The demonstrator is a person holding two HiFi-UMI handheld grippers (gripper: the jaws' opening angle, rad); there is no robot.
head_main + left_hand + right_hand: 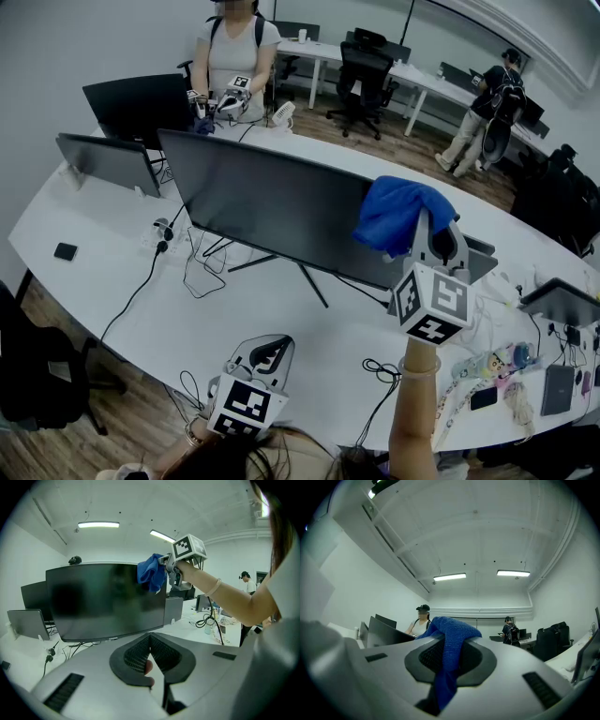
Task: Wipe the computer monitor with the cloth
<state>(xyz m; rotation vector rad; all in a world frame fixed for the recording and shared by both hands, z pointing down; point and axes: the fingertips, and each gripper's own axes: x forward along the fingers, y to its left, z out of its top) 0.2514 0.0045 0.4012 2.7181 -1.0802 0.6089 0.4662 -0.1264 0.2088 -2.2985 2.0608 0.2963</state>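
Blue cloth (398, 214) is clamped in the right claw (429, 234), at the dark monitor's (281, 211) upper right corner above the white tabletop (112, 281). Only the left gripper view shows the screen face-on, the cloth overlapping that corner. The left claw (151, 644) is pressed together, empty.

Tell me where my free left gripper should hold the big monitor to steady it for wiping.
Probably pinch the monitor by its thin top edge near the left corner, coming from above: the panel stands upright and slim, and the cloth in the right gripper occupies the right corner.
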